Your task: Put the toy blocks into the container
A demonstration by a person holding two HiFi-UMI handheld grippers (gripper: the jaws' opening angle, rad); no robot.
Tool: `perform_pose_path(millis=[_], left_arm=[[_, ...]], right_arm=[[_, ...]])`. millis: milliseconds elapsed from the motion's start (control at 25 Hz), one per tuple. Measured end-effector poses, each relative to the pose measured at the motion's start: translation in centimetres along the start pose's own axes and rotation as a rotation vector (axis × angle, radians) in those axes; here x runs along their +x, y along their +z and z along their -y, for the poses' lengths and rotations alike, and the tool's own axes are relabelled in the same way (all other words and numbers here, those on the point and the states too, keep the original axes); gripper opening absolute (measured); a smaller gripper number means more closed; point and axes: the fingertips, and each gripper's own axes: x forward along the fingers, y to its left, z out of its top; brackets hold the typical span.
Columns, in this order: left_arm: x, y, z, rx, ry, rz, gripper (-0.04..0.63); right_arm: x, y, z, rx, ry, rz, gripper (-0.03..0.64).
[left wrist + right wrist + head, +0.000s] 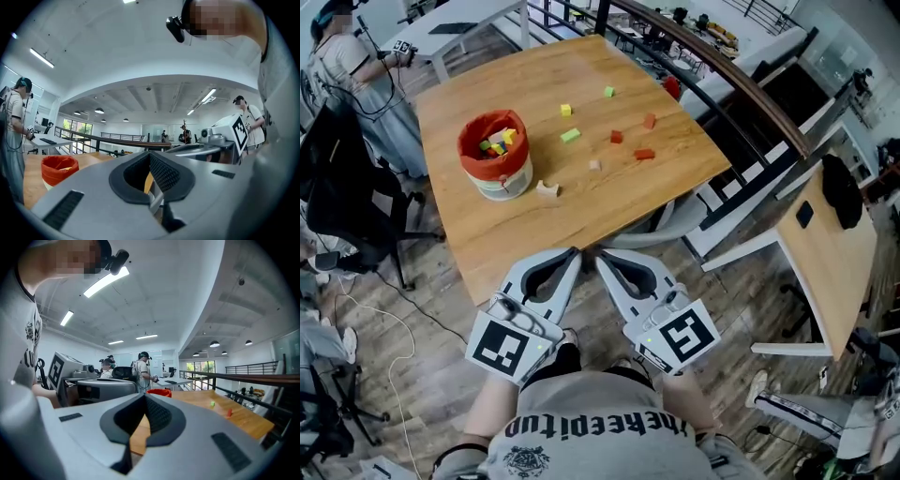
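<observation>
Left gripper (574, 253), right gripper (602, 257): jaws pressed together, empty, tips at near table (609, 214) edge | toy blocks (616, 137): scattered ahead, right of container (508, 178) | nearer: right gripper to red ones, left to arch block (547, 190)

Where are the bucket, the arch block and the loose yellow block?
bucket (504, 185), head view, front wall.
arch block (547, 190), head view, its middle.
loose yellow block (565, 110), head view, top face.
</observation>
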Motion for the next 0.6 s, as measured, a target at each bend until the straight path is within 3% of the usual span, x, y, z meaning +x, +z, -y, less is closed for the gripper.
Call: perform_pose_path(millis=[320,600], left_arm=[[-0.8,-0.3,-2.7,0.003,-0.045,0.012,0.014],[-0.3,-1.1,-3.4,-0.026,-0.079,0.004,0.014]], right_arm=[[2.3,0.3,-0.5,0.044,-0.053,0.027,0.011],[3.1,-0.3,0.4,0.055,-0.106,-0.016,0.012]])
